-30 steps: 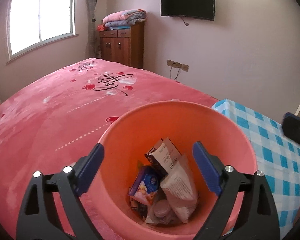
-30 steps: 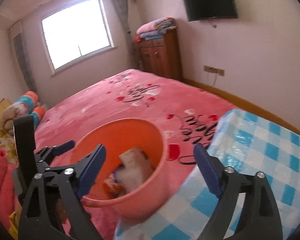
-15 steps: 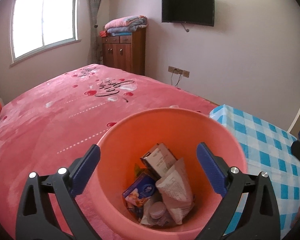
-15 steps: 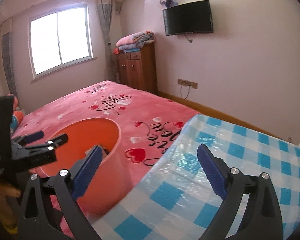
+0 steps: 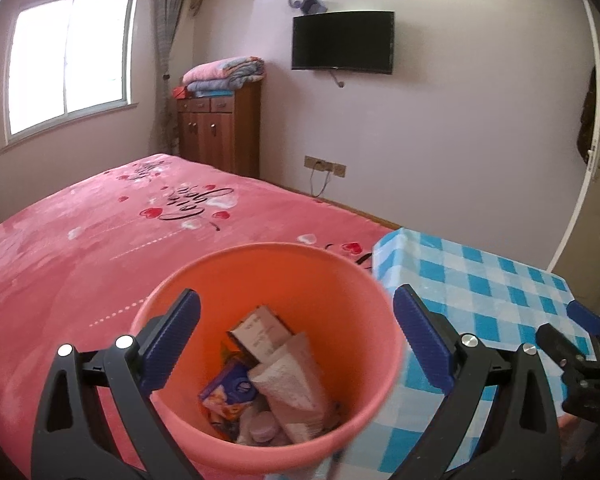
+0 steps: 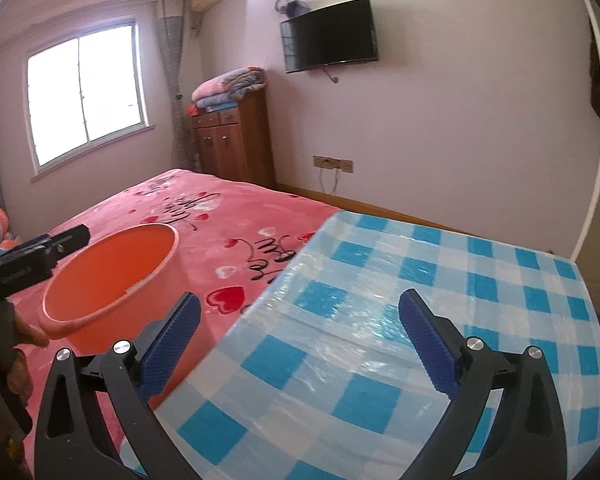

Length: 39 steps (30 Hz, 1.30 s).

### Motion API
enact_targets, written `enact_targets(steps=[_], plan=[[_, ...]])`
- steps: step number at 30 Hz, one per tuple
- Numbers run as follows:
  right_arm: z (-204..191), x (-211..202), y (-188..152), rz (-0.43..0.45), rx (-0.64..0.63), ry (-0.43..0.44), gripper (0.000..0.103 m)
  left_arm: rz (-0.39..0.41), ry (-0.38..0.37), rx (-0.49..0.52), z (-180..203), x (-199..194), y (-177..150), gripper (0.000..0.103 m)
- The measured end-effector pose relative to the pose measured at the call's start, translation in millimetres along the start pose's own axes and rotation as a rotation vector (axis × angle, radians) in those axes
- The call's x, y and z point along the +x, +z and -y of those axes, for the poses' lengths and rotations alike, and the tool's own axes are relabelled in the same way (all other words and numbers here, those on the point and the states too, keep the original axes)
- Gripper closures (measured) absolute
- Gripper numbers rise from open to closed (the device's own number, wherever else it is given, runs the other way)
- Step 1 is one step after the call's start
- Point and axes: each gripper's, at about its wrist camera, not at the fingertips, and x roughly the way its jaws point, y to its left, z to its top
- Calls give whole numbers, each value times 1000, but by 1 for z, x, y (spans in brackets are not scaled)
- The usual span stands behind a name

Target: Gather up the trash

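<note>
Pink bedspread [image 5: 100, 240] with red hearts and black script covers the left part of both views, running back toward the window [image 5: 70, 68] and the wooden cabinet [image 5: 220, 132] topped with folded blankets [image 5: 224, 74].

Just right of centre in the left wrist view sits the orange bucket [image 5: 340, 280], its mouth tilted toward the camera. Inside lie the collected pieces: a purple packet [image 5: 232, 392], a small carton [image 5: 260, 332], a white paper wrapper [image 5: 296, 380] and a round pale lid [image 5: 262, 428] at the bottom. The left gripper [image 5: 296, 340] is spread wide, its blue pads [image 5: 172, 344] standing on either side of the bucket's opening without closing on anything; whether they touch the rim cannot be told.

Further right, a blue-and-white checked tablecloth [image 5: 500, 296] under clear plastic meets the bed's edge, with the bucket just beside that corner. A wall-mounted television [image 5: 342, 42] hangs above.

From the right wrist camera, the bucket [image 6: 112, 280] appears at the left, the left gripper's black body [image 6: 24, 268] beside its rim and the person's hand [image 6: 18, 348] below it. The right gripper [image 6: 300, 344] hovers over the checked tablecloth [image 6: 460, 280], jaws parted wide and holding nothing.
</note>
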Motion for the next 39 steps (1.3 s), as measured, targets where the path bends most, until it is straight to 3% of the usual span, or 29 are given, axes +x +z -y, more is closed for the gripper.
enact_targets(steps=[5, 13, 19, 27, 39], plan=[[20, -11, -8, 13, 31, -48, 5, 6, -34, 21, 23, -7, -6, 6], [55, -26, -29, 19, 77, -144, 5, 80, -202, -38, 62, -17, -32, 6], [91, -38, -52, 13, 154, -167, 5, 57, -214, 76, 112, -13, -55, 6], [124, -56, -77, 32, 181, -255, 5, -38, -225, 86, 154, 8, -78, 6], [164, -69, -99, 29, 199, -360, 5, -60, -243, 239, 213, 9, -101, 6]])
